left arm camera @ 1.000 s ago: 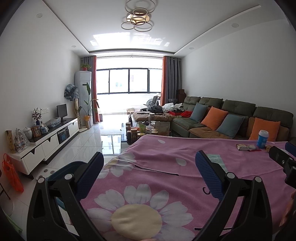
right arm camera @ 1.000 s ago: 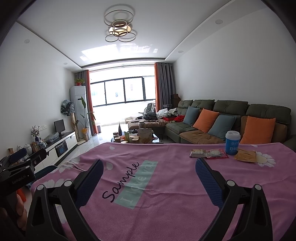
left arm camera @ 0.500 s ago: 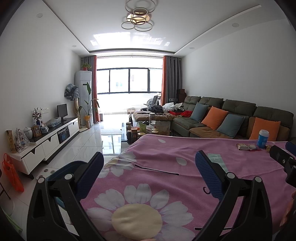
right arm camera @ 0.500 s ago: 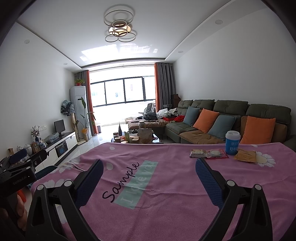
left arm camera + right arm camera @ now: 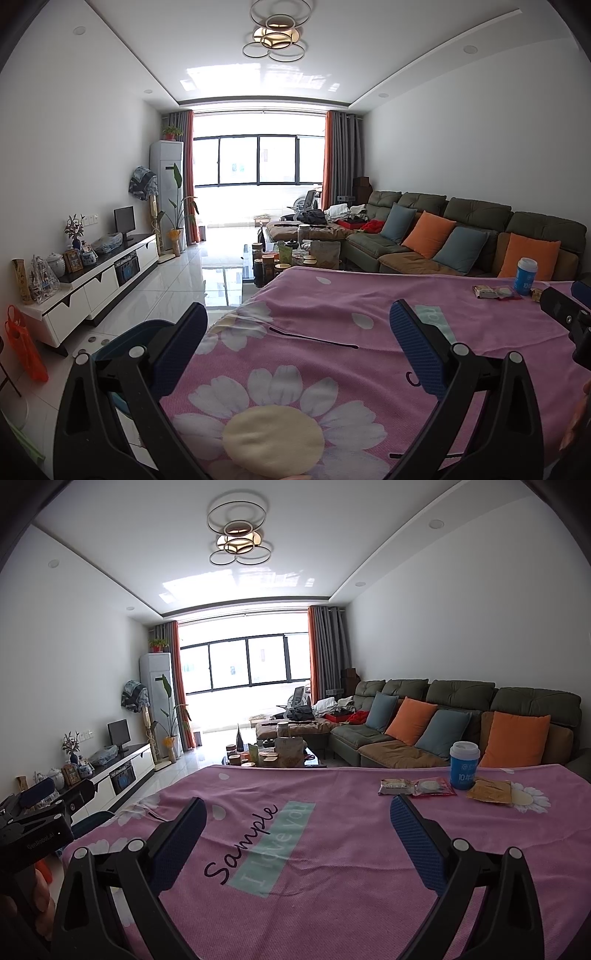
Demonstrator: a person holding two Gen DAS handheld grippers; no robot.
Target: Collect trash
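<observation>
- Trash sits in a loose row at the far right of the desk (image 5: 332,904), on the pink flowered cloth: a blue-and-white cup (image 5: 464,765), upright, with a tan flat packet (image 5: 489,792) just to its right, a red-edged wrapper (image 5: 433,787) just to its left, and a pale wrapper (image 5: 396,786) left of that one and touching it.
- Both claws hang over the near part of the desk, well apart from the row. The right claw (image 5: 297,836) stands wide open with nothing between its blue pads; the left claw (image 5: 298,338) is likewise spread wide and empty.
- A dark blue bin (image 5: 129,341) stands on the floor at the desk's near left edge; what is in it cannot be seen.
- Judging the step: with litter lying out and neither claw loaded, a reach toward the far right row looks due. The flat wrappers call for a low pinch at an edge; the cup wants a grip across its sides.
</observation>
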